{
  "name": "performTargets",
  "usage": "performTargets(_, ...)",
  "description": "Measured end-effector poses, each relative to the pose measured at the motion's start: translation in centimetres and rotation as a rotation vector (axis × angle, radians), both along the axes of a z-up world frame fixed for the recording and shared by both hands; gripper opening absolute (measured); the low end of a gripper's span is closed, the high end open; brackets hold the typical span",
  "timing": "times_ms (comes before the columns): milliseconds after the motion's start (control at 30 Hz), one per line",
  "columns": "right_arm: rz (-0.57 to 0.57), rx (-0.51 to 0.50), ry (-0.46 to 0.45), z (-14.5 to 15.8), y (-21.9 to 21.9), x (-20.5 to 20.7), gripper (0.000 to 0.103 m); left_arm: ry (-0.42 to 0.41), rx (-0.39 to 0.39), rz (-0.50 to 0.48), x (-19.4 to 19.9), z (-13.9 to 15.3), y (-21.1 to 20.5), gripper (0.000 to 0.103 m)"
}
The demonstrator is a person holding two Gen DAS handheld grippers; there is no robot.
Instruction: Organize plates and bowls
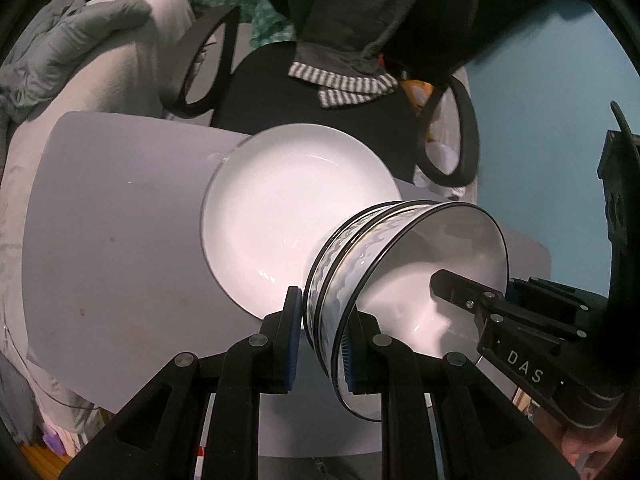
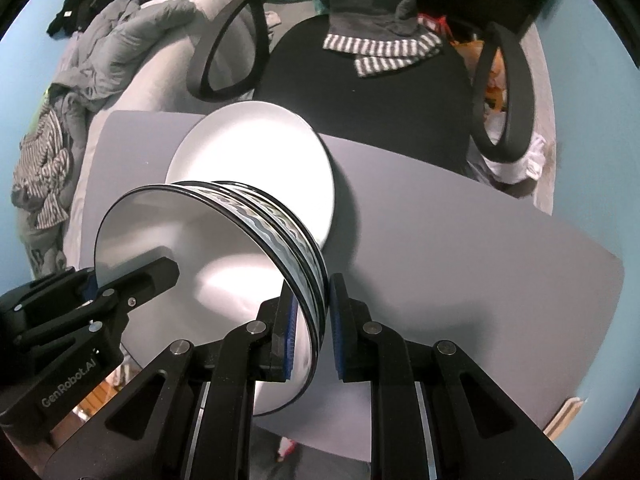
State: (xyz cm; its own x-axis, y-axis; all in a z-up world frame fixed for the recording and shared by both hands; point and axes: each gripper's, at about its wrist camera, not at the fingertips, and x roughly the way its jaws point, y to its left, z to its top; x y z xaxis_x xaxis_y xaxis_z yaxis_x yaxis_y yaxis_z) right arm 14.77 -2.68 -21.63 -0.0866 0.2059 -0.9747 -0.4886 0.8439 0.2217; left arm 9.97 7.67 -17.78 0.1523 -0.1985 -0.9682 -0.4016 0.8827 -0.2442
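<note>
Two-handed carry of nested bowls (image 1: 400,280), step in hand: moving stack toward white plate (image 1: 296,216).

Left gripper (image 1: 320,344): jaws nearly shut, blue pads pinching near-left rim of the bowls, one finger inside, one outside. Right gripper (image 2: 312,332): same narrow grip on opposite rim, near-right side.

Bowls: two, wave-band pattern, black rims, nested, held clear of grey table (image 1: 120,240), just near & right of the plate, overlapping its near edge in both wrist views. Plate flat on table, far-centre; black chair (image 2: 360,100) w/ striped cloth beyond.

Next move, as judged: centre stack over plate, keep both hands level & matched, lower till base seats, then part jaws. Risk: uneven lowering tilts stack; rim grips thin, slip poss.
</note>
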Motion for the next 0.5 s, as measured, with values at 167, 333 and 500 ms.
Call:
performTargets(167, 0.025, -0.007, 0.012, -0.8, 2.3, 0.6, 0.016, 0.02, 0.014, 0.036, 0.4, -1.0, 1.9, 0.017)
performTargets(333, 0.05, -0.018, 0.019, -1.4, 4.1, 1.4, 0.016, 0.038, 0.034, 0.063, 0.9, -2.1, 3.1, 0.017)
performTargets(500, 0.064, -0.035, 0.025, -2.2, 5.0, 2.2, 0.016, 0.055, 0.017, 0.09, 1.3, -3.3, 4.0, 0.017)
